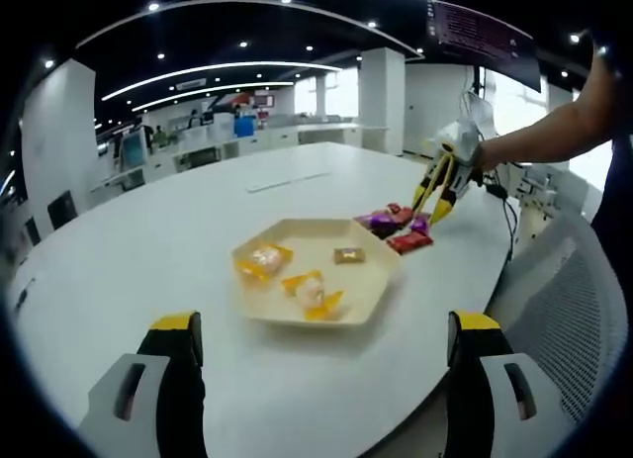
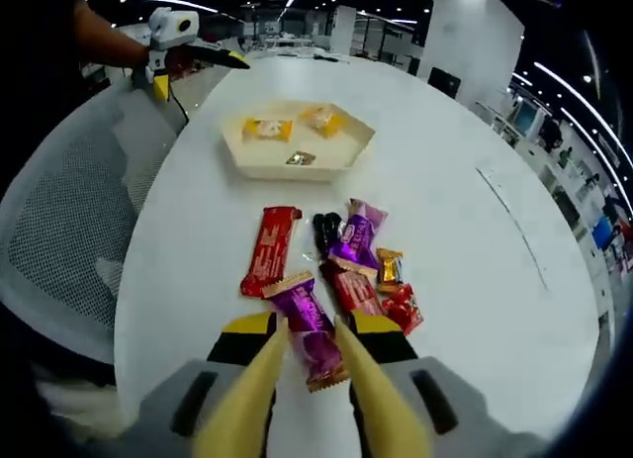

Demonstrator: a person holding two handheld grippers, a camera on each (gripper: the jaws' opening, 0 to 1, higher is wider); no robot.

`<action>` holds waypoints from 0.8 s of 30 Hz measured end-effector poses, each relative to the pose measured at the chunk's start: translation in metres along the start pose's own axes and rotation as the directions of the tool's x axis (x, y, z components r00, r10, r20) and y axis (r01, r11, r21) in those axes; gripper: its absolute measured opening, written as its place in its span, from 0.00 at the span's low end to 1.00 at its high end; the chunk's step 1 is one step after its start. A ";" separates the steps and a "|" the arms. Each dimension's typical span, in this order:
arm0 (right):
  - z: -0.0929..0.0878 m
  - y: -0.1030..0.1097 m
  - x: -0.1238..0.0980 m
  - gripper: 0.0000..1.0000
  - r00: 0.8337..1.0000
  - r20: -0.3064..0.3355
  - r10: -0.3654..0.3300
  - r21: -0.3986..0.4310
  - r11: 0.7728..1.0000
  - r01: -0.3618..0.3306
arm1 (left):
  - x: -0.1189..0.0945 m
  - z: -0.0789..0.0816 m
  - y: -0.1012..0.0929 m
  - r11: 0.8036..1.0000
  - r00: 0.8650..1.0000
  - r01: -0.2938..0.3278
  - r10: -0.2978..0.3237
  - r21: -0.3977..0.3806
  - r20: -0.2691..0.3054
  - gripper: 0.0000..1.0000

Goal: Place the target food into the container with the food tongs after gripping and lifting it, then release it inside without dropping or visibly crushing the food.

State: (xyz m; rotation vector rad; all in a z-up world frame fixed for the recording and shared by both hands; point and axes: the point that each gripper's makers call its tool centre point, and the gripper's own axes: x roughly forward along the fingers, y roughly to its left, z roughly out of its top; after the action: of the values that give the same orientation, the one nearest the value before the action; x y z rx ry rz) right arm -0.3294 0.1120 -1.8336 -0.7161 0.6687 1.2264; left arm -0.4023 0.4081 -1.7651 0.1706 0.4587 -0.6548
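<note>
one big white table (image 1: pixel 148 250) holds a hexagon tray (image 1: pixel 381 280) with wrapped snacks. right gripper view shows yellow tongs (image 2: pixel 309 364), nearly shut around a purple candy (image 2: pixel 309 334) still on the table; left gripper view shows wide-open jaws.

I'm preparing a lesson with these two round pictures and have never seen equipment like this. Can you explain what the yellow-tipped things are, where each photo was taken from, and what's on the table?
A person holds a two-jaw gripper in each hand; each carries a fisheye camera looking along its jaws. The left gripper hangs open near a hexagonal tray holding three wrapped snacks. The right gripper carries yellow food tongs whose tips straddle a purple candy among a pile of wrapped candies on the white table. I cannot tell whether it is gripped yet.
</note>
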 end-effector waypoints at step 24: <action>0.008 -0.014 -0.020 0.23 0.998 0.004 -0.069 0.296 0.953 0.065 | -0.003 0.011 -0.003 0.999 0.998 0.023 -0.021 -0.025 0.060 1.00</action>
State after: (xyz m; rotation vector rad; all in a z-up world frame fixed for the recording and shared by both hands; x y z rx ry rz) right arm -0.3195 0.1034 -1.8112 -0.4749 0.7901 1.0395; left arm -0.4026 0.4040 -1.7542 0.1217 0.4113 -0.6734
